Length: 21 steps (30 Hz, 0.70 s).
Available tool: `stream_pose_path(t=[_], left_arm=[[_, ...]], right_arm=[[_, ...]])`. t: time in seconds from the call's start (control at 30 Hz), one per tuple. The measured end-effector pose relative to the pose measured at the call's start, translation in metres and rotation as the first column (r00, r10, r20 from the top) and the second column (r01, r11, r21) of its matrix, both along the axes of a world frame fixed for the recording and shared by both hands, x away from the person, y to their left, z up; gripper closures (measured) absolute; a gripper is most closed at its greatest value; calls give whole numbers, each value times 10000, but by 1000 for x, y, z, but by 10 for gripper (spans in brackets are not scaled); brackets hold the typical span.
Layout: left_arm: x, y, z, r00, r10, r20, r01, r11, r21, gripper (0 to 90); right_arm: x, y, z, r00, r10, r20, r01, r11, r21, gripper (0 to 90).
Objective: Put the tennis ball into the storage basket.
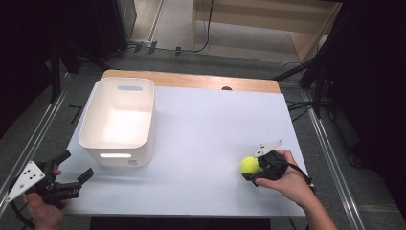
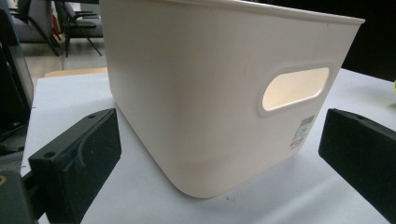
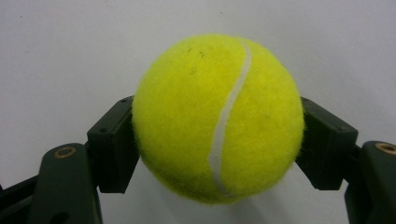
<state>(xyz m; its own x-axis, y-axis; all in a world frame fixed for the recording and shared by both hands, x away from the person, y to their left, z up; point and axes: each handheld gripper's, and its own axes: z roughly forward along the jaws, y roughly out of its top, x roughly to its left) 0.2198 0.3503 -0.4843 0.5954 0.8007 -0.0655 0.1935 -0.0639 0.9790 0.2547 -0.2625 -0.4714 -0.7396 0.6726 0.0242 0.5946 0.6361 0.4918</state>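
Jaws of the right gripper [image 1: 253,168] clamp the tennis ball [image 3: 218,119] near the table's [image 1: 206,139] right edge; left gripper [image 1: 72,175] jaws gape, facing the white bin [image 2: 210,93].

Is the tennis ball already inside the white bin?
No, the tennis ball sits clamped in the right claw over the table's white top, well apart from the white bin.

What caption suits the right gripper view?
Right tool clamps a yellow tennis ball over the white tabletop.
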Motion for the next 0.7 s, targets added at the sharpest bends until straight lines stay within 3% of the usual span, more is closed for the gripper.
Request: stream_pose_path(t=[0.7], left_arm=[[0,1,0,10000,11,16,-11,10000,-48,0]], right_arm=[[10,17,13,9993,370,32,-370,9993,63,238]])
